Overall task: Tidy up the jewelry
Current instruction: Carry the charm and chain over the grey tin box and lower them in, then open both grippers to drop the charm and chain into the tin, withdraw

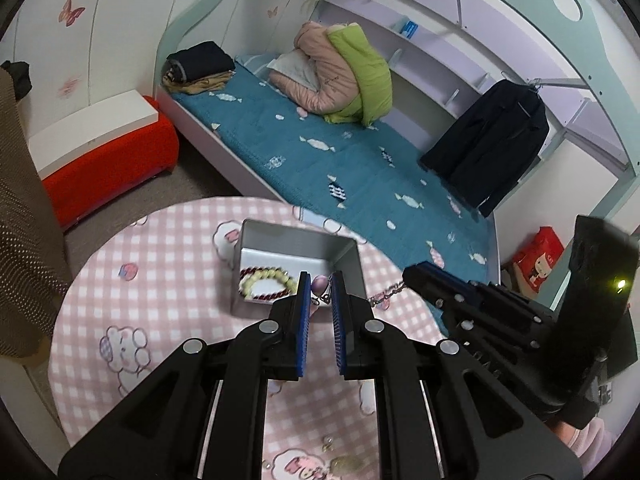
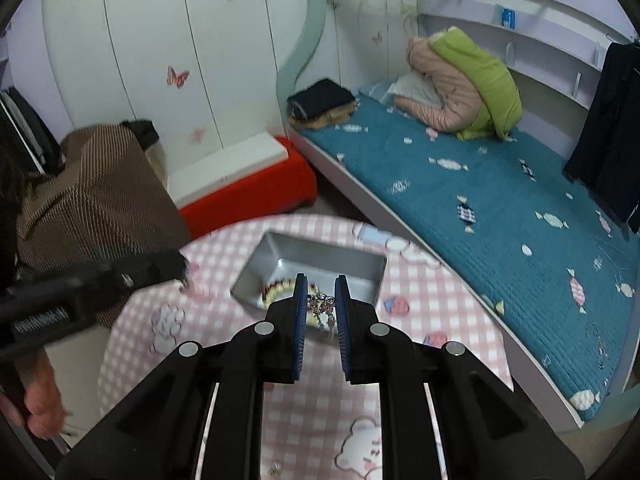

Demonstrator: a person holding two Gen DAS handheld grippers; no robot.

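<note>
A grey metal box (image 1: 296, 240) stands on the round table with a pink checked cloth (image 1: 160, 272). In it lie a cream and dark red bead bracelet (image 1: 266, 285) and a purple pendant (image 1: 319, 283). My left gripper (image 1: 320, 280) is open over the box's near edge, the pendant between its fingers. The right gripper (image 1: 408, 276) reaches in from the right with a silver chain (image 1: 386, 294) hanging at its tip. In the right wrist view the right gripper (image 2: 321, 280) holds that chain (image 2: 320, 308) over the box (image 2: 320, 256); the left gripper (image 2: 176, 264) is blurred at left.
A small earring (image 1: 328, 442) and a gold piece (image 1: 348, 466) lie on the cloth near me. A bed with a teal cover (image 1: 340, 160) runs behind the table, a red bench (image 1: 108, 168) to the left, a brown covered object (image 2: 92, 200) beside the table.
</note>
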